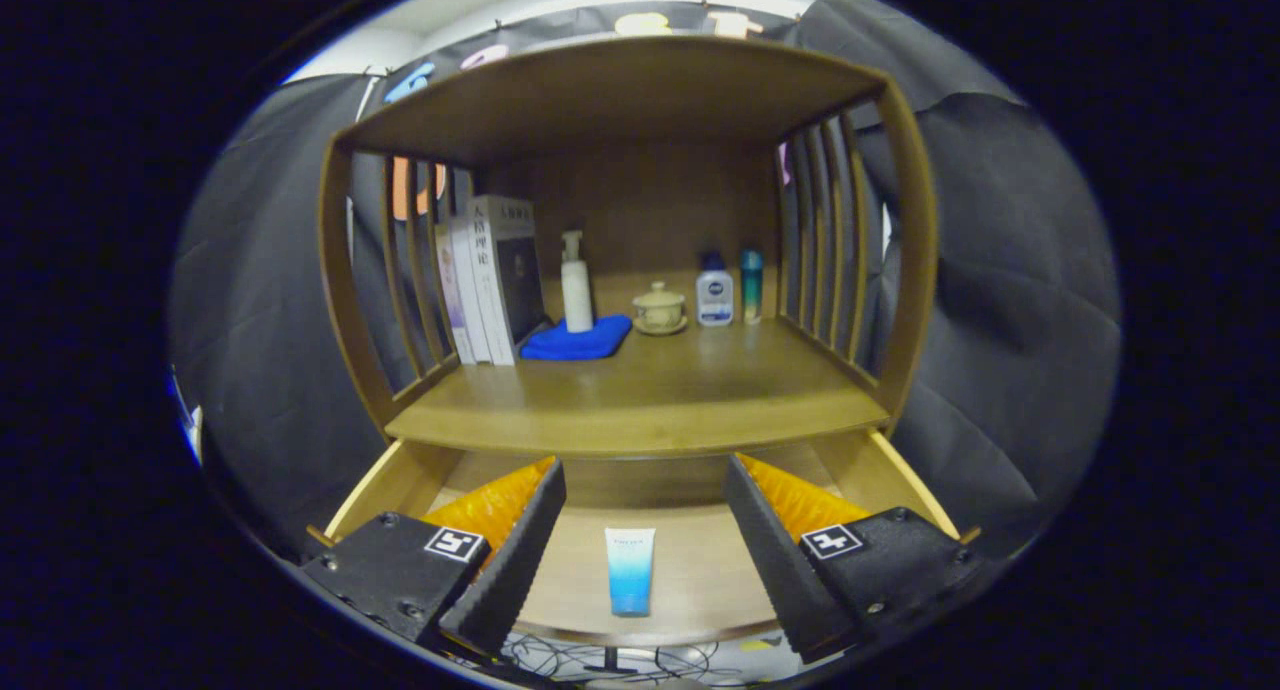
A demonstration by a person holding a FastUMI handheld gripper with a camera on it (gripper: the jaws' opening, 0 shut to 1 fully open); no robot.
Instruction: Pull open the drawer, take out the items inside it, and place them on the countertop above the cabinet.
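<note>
Hovering over the pulled-out drawer (405,475), the gripper (645,475) spreads its fingers wide, gripping nothing; a blue-and-white tube (630,568) lies flat on the drawer floor between them, with the countertop (650,400) just beyond.
</note>
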